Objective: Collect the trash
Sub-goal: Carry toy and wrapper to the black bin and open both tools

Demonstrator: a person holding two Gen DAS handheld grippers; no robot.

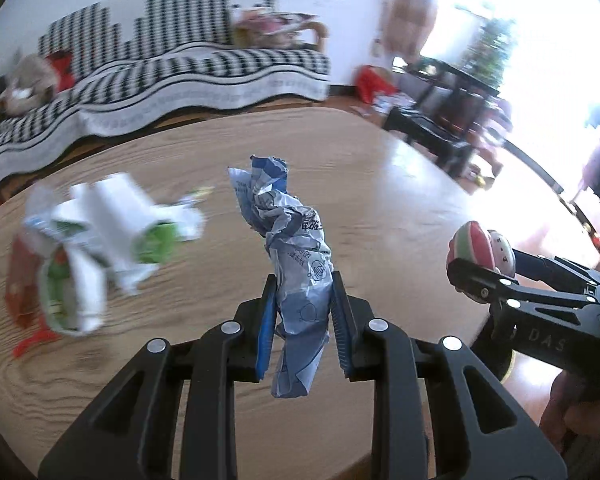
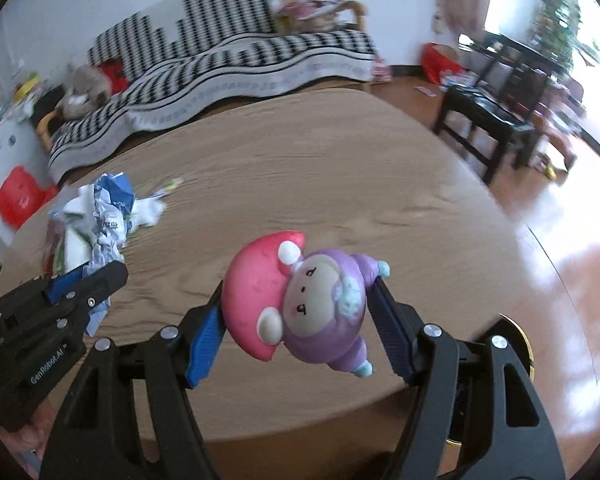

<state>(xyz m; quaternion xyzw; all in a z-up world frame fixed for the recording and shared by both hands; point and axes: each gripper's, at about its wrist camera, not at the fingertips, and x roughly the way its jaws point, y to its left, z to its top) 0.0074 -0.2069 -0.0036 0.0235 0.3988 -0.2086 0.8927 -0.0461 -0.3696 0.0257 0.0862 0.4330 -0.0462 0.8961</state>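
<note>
We are holding one item in each gripper, lifted above the wooden surface (image 1: 340, 168). The left gripper (image 1: 304, 320) is closed on a crumpled blue-and-white wrapper (image 1: 296, 264); the wrapper is standing up between the blue pads (image 1: 265, 332), with its lower end hanging below them. The right gripper (image 2: 296, 320) is closed on a small toy figure (image 2: 300, 304) with a pink mushroom cap and a purple body, which is lying sideways between the jaws. The jaws here are set wider apart than on the left, since the figure is bulkier.

A pile of loose trash (image 1: 100, 240) is lying on the far left part of the surface: white and green paper pieces, with something red at its left edge. In the right wrist view the same pile (image 2: 100, 216) is appearing behind the left gripper. Motion blur makes finer detail unreadable.

We are judging the current step as the carry phase: both items are secured and are awaiting deposit. No bin or bag is showing clearly in either view; a dark round shape with a yellowish rim (image 2: 520, 344) is sitting below the near edge of the surface on the right, but we cannot tell what it is.

The next move is calling for the following:
1. Locating the receptacle.
2. Bringing the wrapper over its opening before releasing, since the light wrapper may drift or cling to a pad.
3. Deciding whether the figure counts as trash.
4. Returning for the pile.
</note>
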